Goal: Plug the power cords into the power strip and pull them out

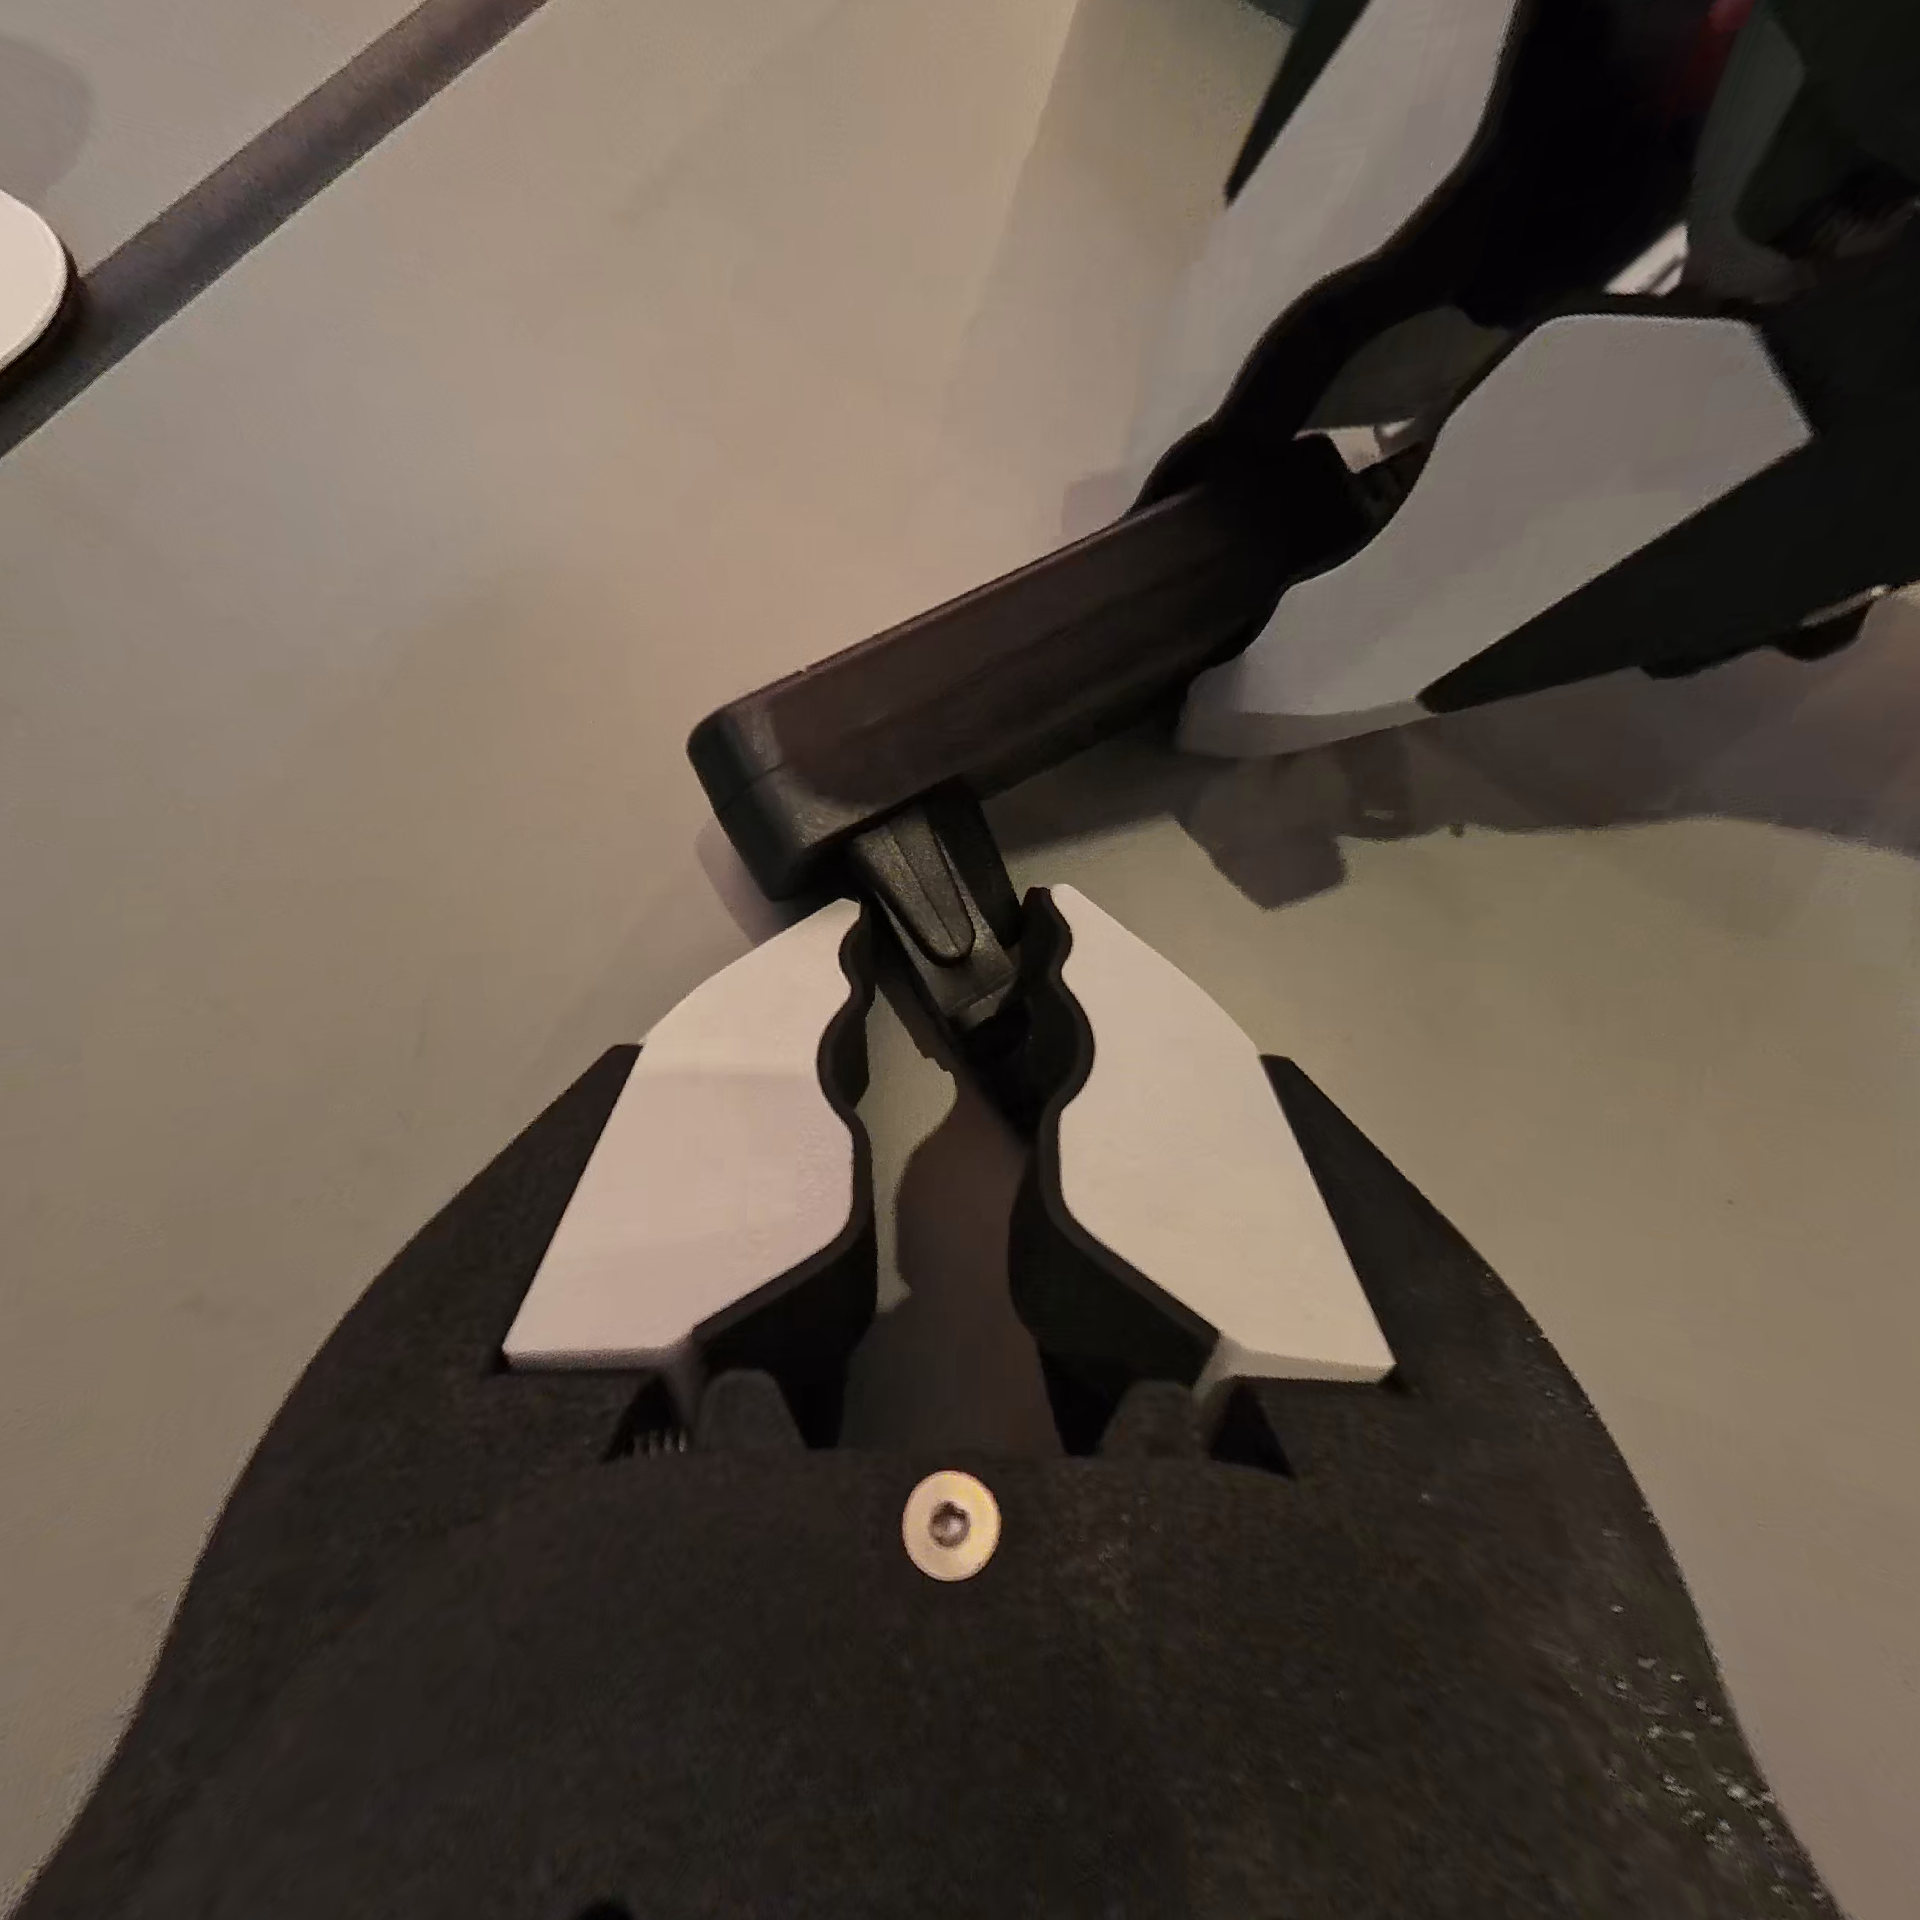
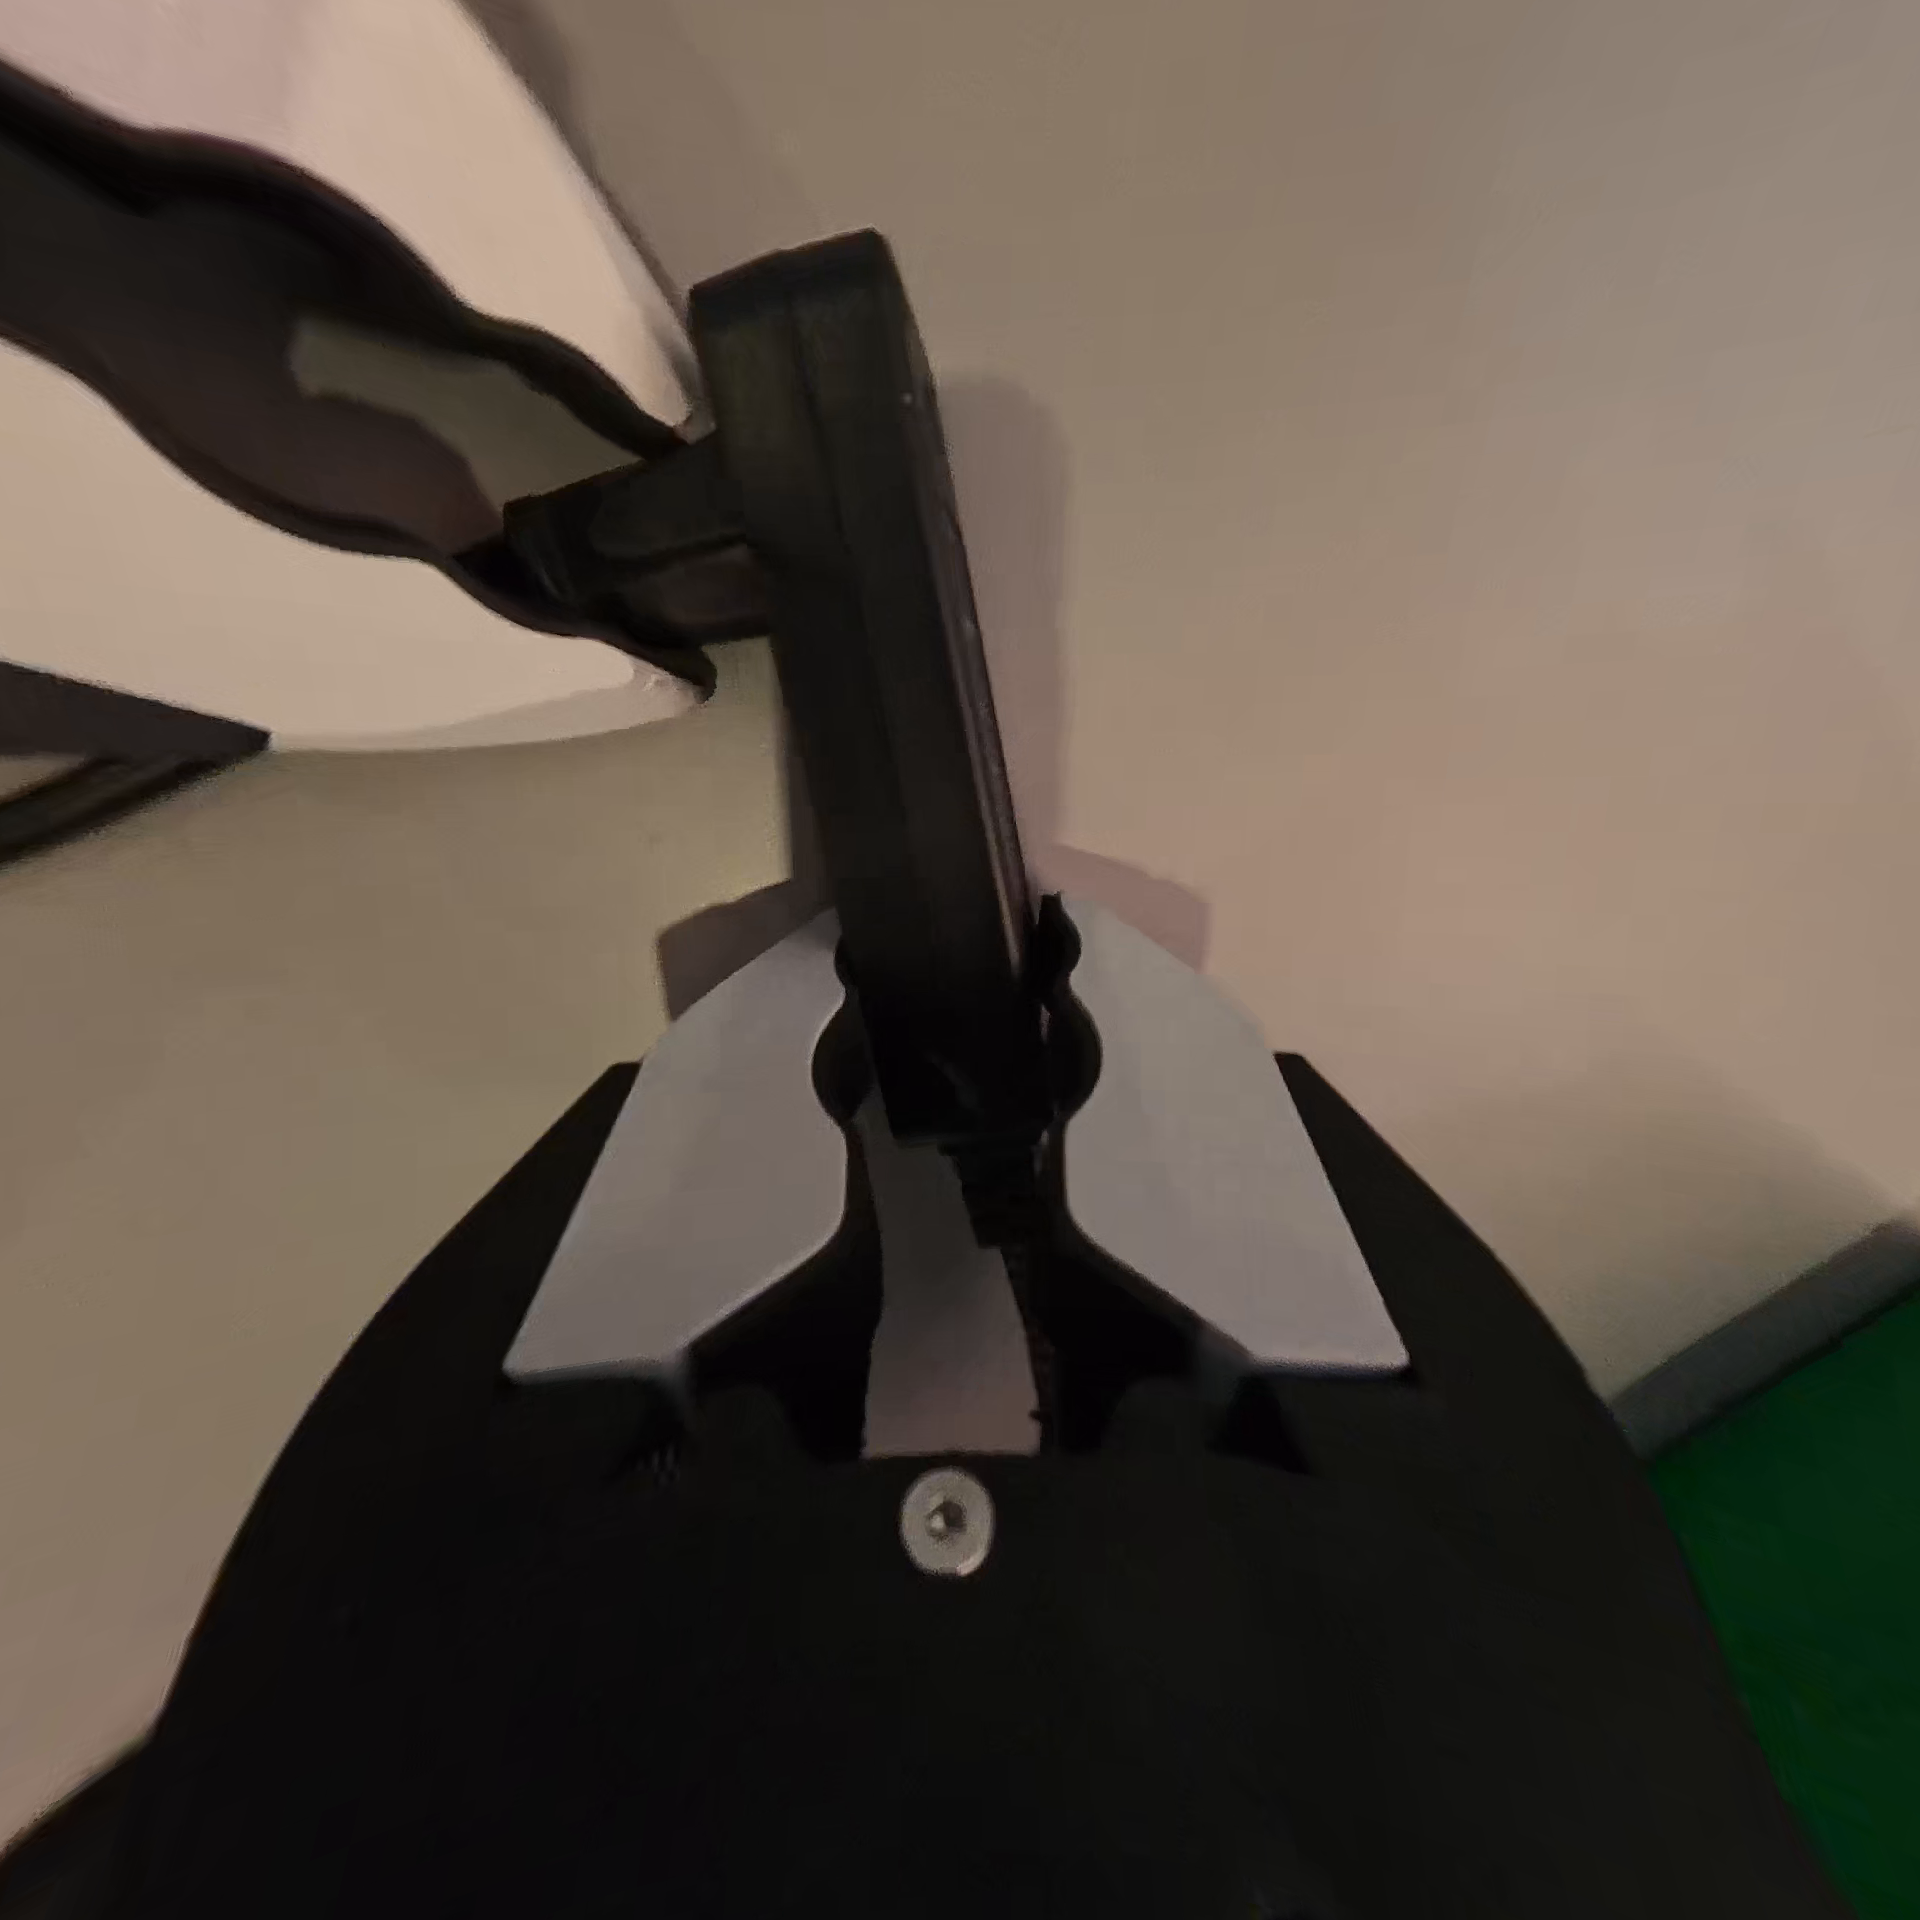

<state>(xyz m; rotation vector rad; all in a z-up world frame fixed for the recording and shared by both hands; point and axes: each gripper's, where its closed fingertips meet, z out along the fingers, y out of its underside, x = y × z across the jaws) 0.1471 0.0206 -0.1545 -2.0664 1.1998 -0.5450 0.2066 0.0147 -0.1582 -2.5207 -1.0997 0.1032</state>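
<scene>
A black power strip (image 1: 997,665) lies over the grey table (image 1: 416,727), held at both ends. My left gripper (image 1: 951,914) is shut on a black plug (image 1: 925,894) that sits in the strip's near end. My right gripper (image 1: 1247,603) shows at the upper right, clamped on the strip's far end. In the right wrist view my right gripper (image 2: 951,935) is shut on the power strip (image 2: 873,582), whose own cord (image 2: 1013,1247) runs back between the fingers. The left gripper (image 2: 665,561) comes in from the left, holding the plug (image 2: 623,561) against the strip's side.
A dark stripe (image 1: 260,177) crosses the table at the top left. A white round object (image 1: 21,291) sits at the left edge. A green surface (image 2: 1818,1507) shows past the table's edge at the bottom right of the right wrist view. Left tips to right tips: about 7 cm.
</scene>
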